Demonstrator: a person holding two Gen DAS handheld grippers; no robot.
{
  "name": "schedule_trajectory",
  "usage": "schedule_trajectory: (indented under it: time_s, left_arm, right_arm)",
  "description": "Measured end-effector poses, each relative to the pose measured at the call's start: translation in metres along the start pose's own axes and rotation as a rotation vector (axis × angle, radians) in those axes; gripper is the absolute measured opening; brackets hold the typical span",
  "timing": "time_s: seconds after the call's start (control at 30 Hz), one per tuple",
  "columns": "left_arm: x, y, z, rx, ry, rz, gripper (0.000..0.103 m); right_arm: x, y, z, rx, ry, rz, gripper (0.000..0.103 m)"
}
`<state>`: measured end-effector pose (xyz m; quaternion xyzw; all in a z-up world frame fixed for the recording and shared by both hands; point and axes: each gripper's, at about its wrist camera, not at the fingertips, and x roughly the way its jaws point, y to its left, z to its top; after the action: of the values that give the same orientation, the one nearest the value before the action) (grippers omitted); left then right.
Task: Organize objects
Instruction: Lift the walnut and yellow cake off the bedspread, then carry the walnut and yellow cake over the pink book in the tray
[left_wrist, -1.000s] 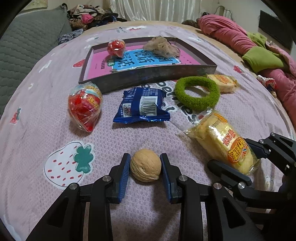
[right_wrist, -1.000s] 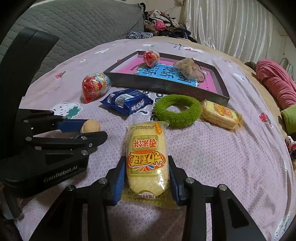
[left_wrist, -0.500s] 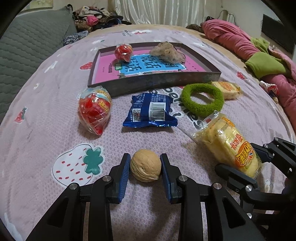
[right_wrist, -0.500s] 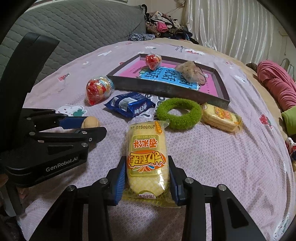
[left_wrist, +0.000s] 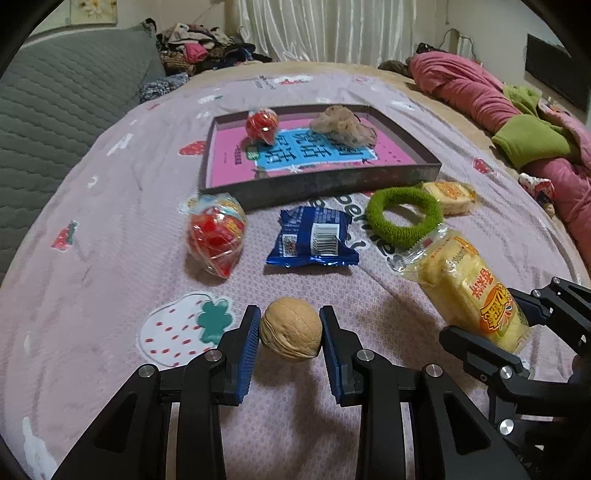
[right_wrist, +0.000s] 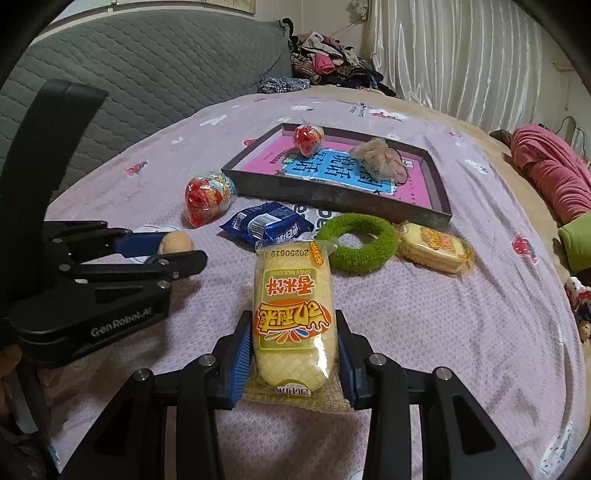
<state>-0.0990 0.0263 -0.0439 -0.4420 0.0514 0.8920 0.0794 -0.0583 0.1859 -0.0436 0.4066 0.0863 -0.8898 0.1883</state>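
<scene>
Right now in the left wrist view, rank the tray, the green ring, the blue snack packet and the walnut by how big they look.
1. tray, clearly largest
2. blue snack packet and green ring: look alike, no ranking
3. walnut, smallest, though nearness to the camera enlarges it; it sits between the left hand-held gripper pads.

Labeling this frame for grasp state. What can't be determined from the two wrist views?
- Left wrist view: the walnut sits between the left gripper pads; contact on either pad is unclear.
- Right wrist view: the left gripper's near finger hides most of the walnut.
- Right wrist view: the rice cake pack covers the right gripper pad faces.
- Both views: whether either item is lifted off the bedsheet.
</scene>
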Motion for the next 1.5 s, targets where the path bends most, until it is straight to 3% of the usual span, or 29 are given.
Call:
schedule_trajectory:
  time_s: [0.83,1.5]
  left_arm:
    - [-0.077,0.006,-0.002,-0.026,-0.091,0.017,0.033]
    - [-0.115,0.009,0.03,-0.019,-0.158,0.043,0.033]
  right_arm:
    - [-0.069,0.022,0.02,-0.021,-0.092,-0.025,0.041]
    - [-0.107,0.005,0.049,0.002,-0.178,-0.071,0.041]
